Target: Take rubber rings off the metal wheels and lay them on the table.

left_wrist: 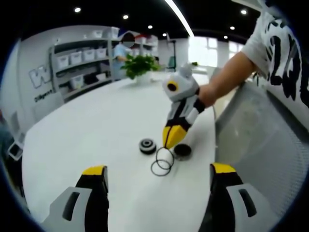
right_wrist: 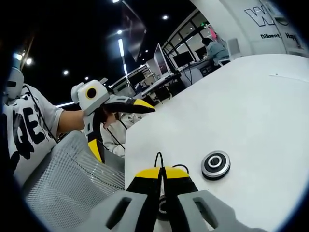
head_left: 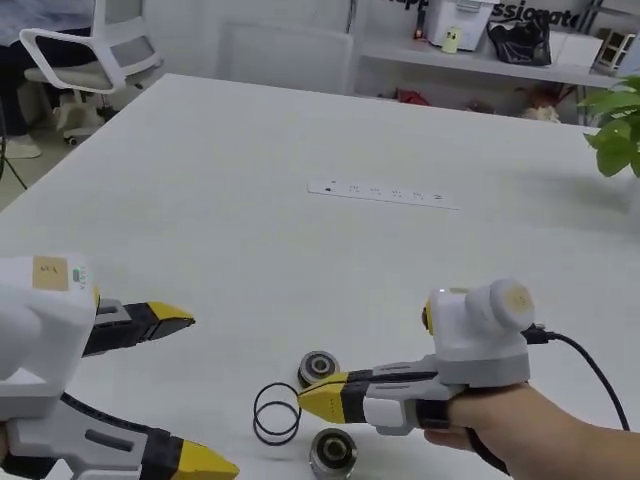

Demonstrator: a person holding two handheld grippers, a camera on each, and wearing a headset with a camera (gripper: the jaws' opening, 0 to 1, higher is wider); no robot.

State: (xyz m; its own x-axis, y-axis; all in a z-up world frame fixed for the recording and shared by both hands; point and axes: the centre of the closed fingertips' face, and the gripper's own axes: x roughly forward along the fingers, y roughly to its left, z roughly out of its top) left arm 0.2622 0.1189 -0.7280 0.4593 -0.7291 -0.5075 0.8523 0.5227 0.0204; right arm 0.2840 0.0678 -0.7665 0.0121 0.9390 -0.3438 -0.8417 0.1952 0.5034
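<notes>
**A:** Since two rubber rings (head_left: 277, 413) already lie flat on the table (head_left: 250, 200), overlapping each other, is the job nearly over?

**B:** It looks close. Two metal wheels sit just beside the rings, the far wheel (head_left: 318, 367) beyond them and the near wheel (head_left: 333, 452) on the person's side. The rims are too small to read, so I can't say for sure whether either wheel carries another band.

**A:** And the tongs?

**B:** The right gripper (head_left: 310, 397) is clenched, its yellow tips touching the rings' edge. In its own view a thin black loop (right_wrist: 158, 162) rises from between the closed jaws, so I judge it is pinching one ring that has yet to be let go. The left gripper (head_left: 212, 393) is released, with its jaws spread wide and nothing between them, a little apart from the rings on the person's left.

**A:** What are they made of?

**B:** The rings are thin, black, limp circles, likely to flex and cling. The wheels are short, shiny discs with dark centres, hard and smooth. The table is matte white, and a flat white power strip (head_left: 385, 194) lies well beyond the rings.
</notes>
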